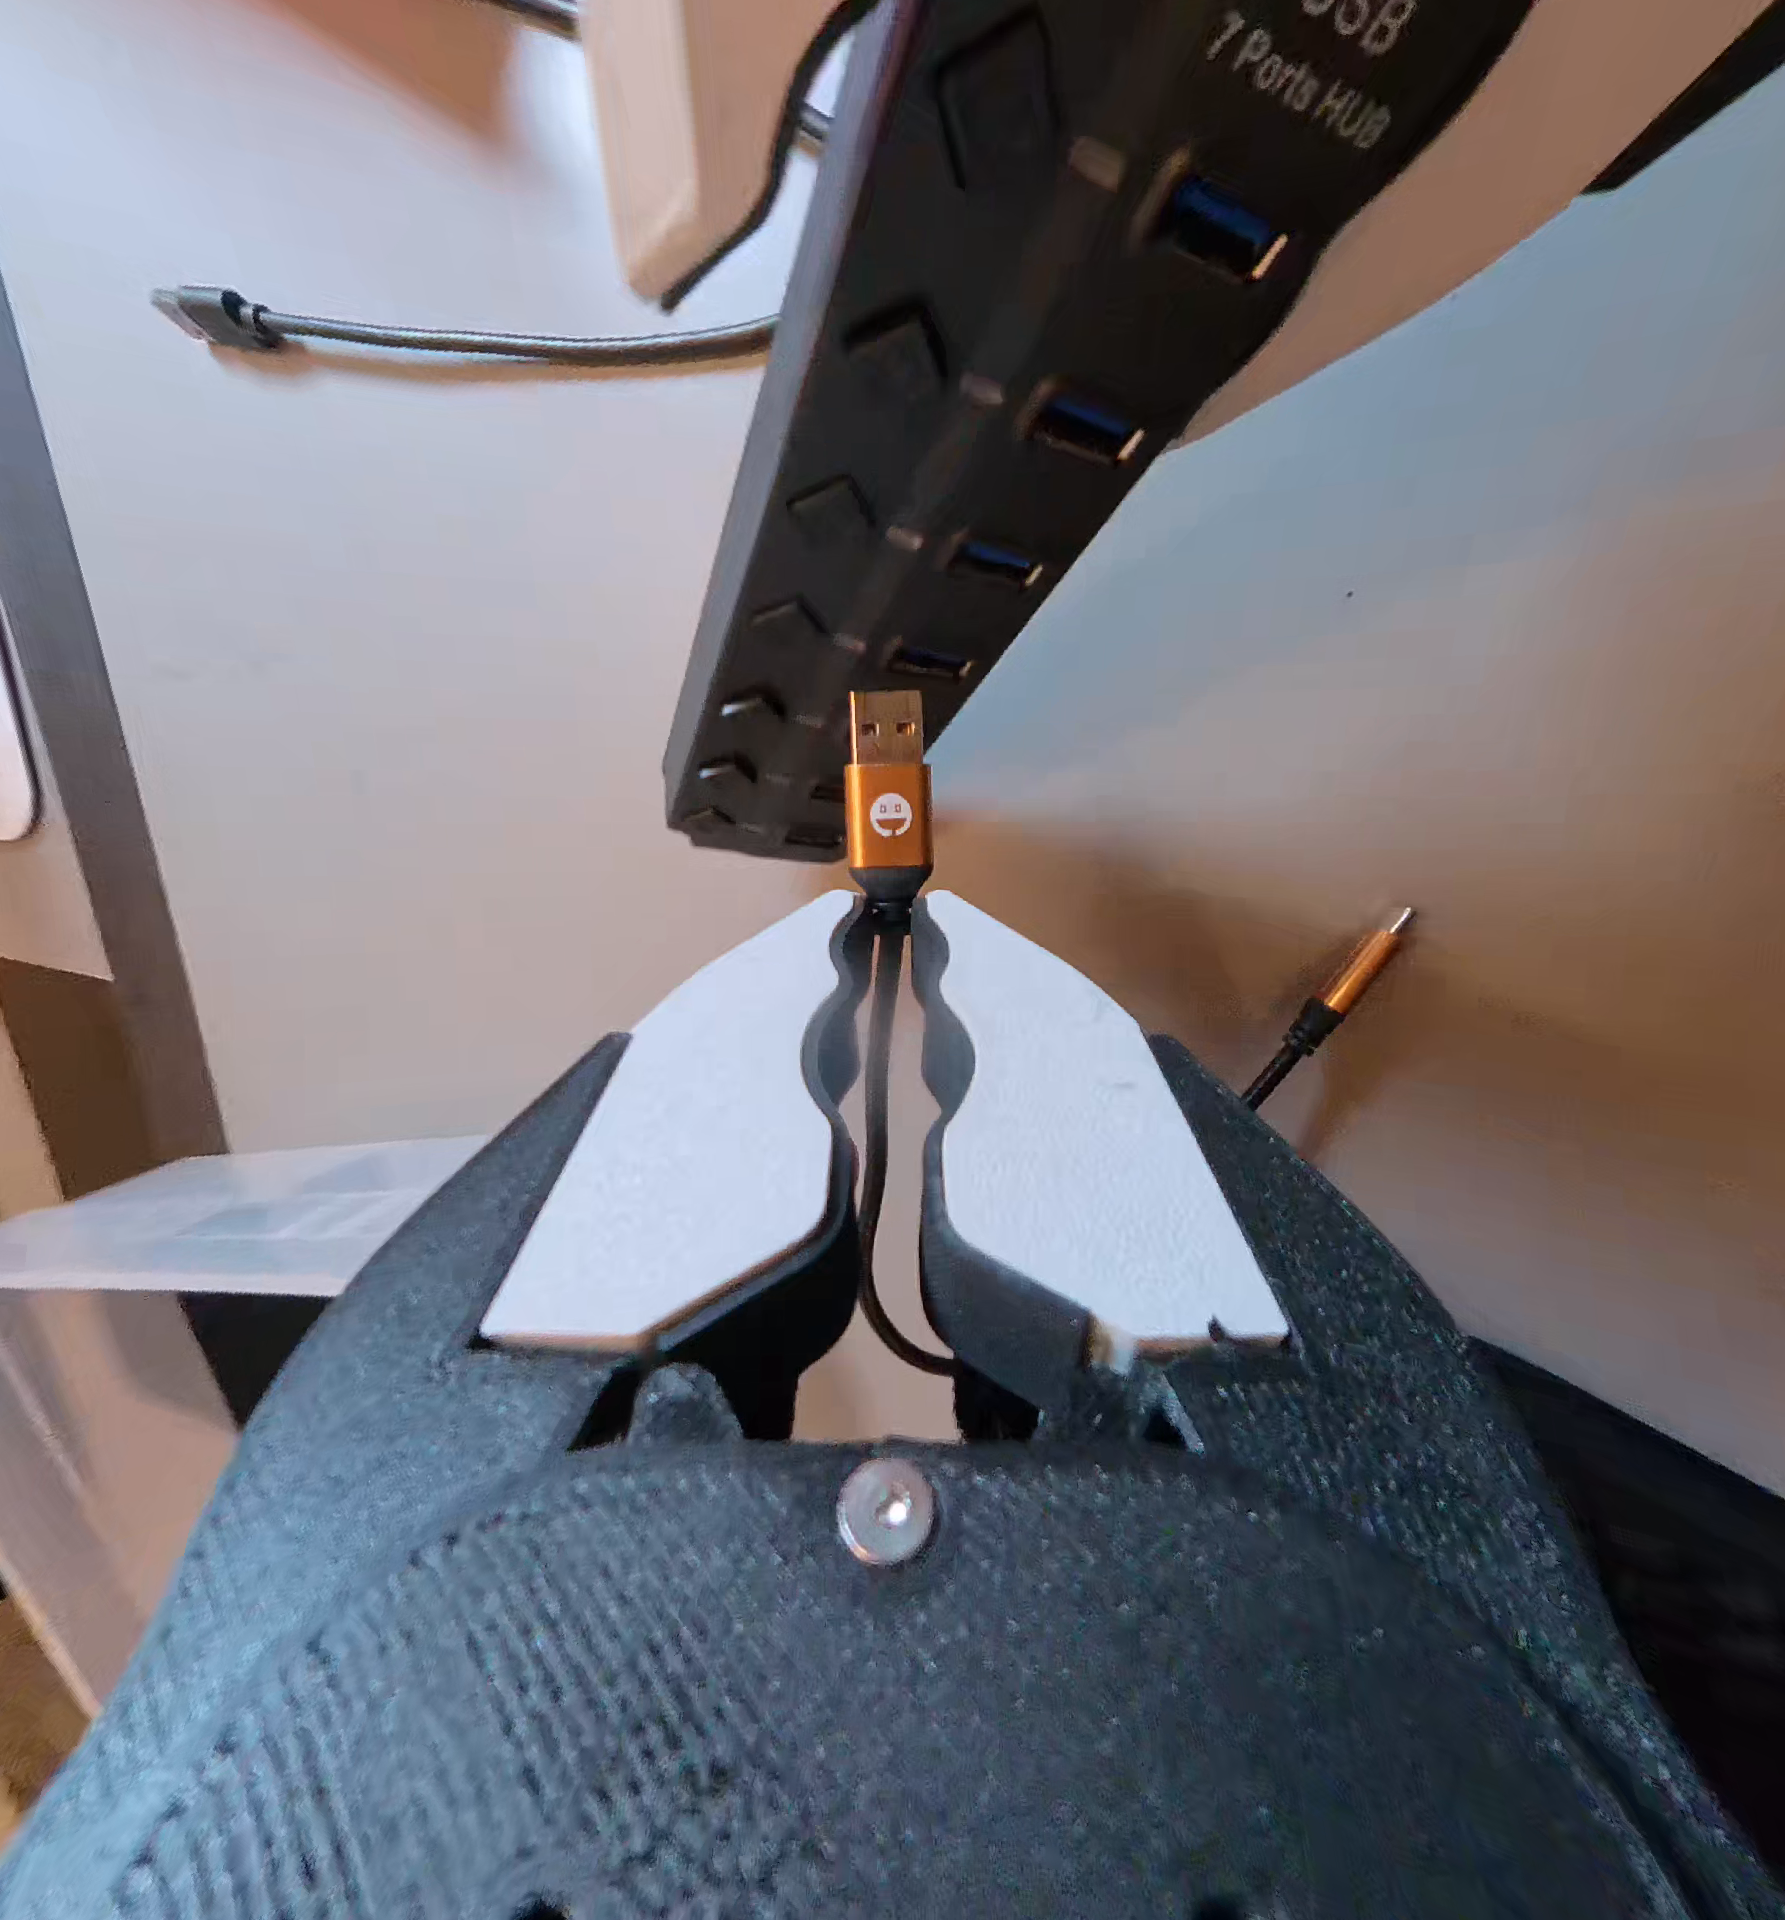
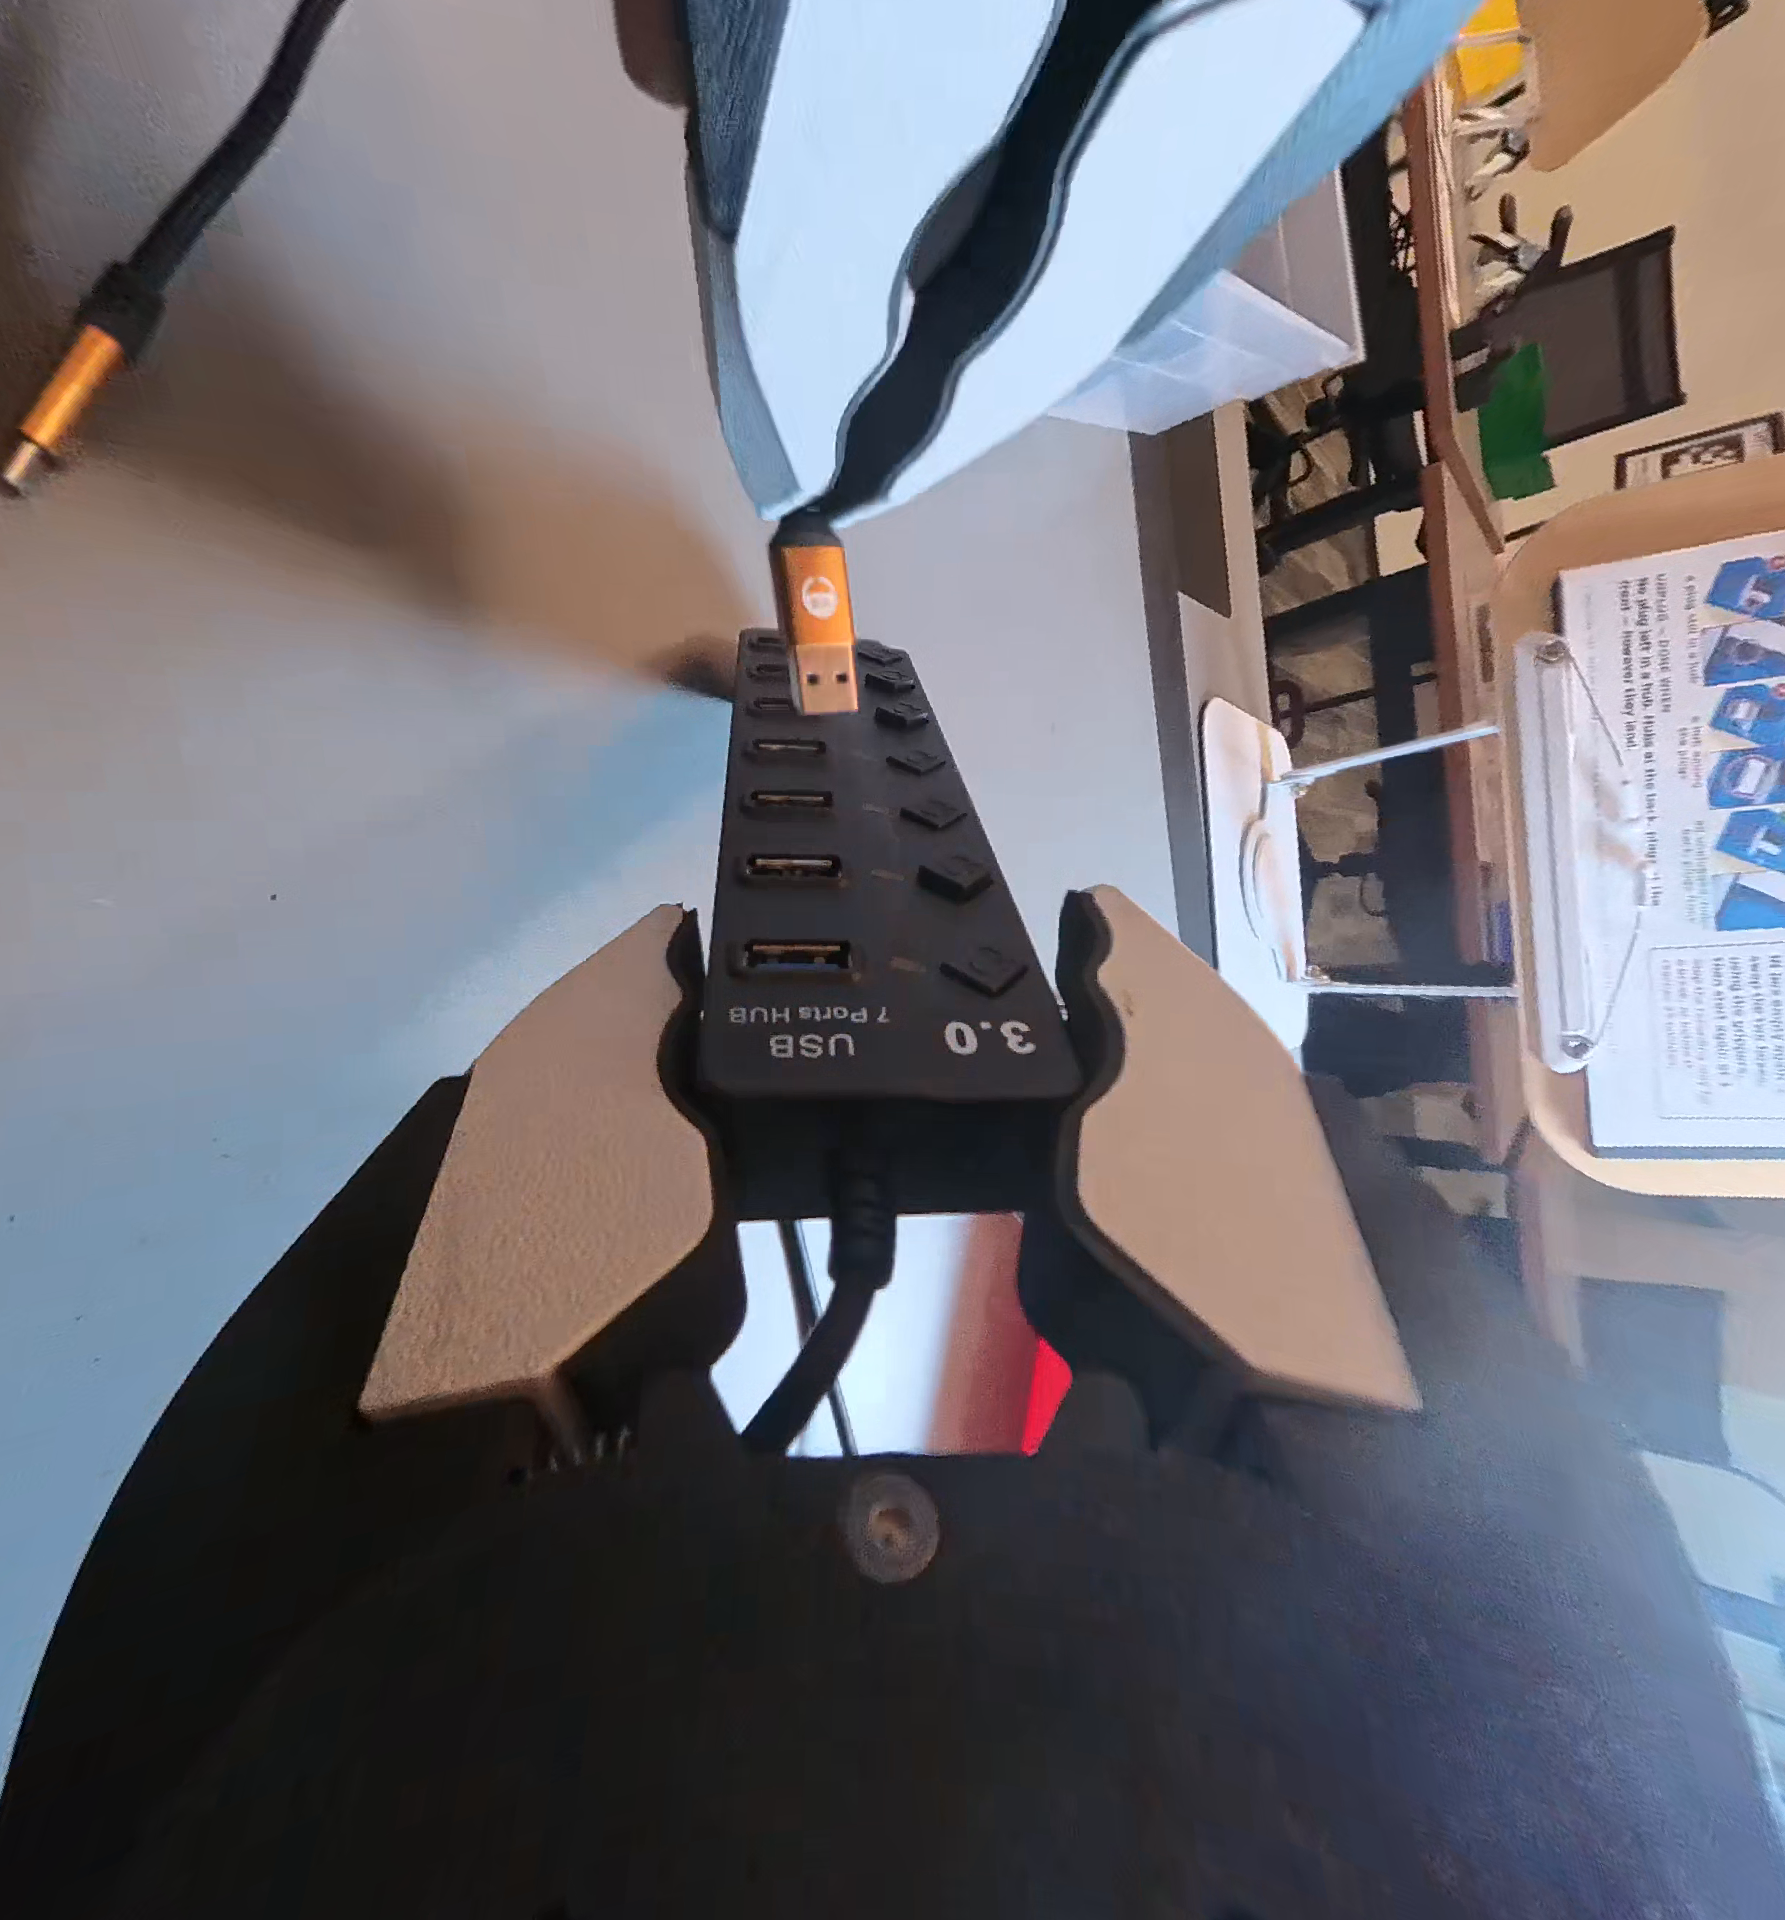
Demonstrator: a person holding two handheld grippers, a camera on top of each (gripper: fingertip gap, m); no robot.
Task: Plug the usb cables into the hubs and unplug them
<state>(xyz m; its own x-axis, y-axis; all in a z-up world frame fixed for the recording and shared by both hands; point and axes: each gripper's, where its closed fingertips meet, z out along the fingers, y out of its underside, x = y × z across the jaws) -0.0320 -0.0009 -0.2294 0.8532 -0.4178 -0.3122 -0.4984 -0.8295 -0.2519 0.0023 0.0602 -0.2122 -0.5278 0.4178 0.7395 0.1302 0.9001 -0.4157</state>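
My left gripper (image 1: 888,902) is shut on the black cable just behind an orange USB-A plug (image 1: 888,800). The plug sticks out past the fingertips, free of any port, near the end of a long black USB hub (image 1: 971,436). My right gripper (image 2: 883,935) is shut on the hub (image 2: 846,831) at its cable end and holds it flat. In the right wrist view the left gripper (image 2: 810,514) comes down from above with the orange plug (image 2: 815,634) just over the hub's far ports. All the hub's ports that show are empty.
The cable's other orange plug (image 1: 1361,961) lies loose on the white table; it also shows in the right wrist view (image 2: 62,400). A grey braided cable end (image 1: 207,312) lies at the far left. A tray with a printed sheet (image 2: 1698,831) and a clear stand are at the right. There is about 8 cm between the tips of the two grippers.
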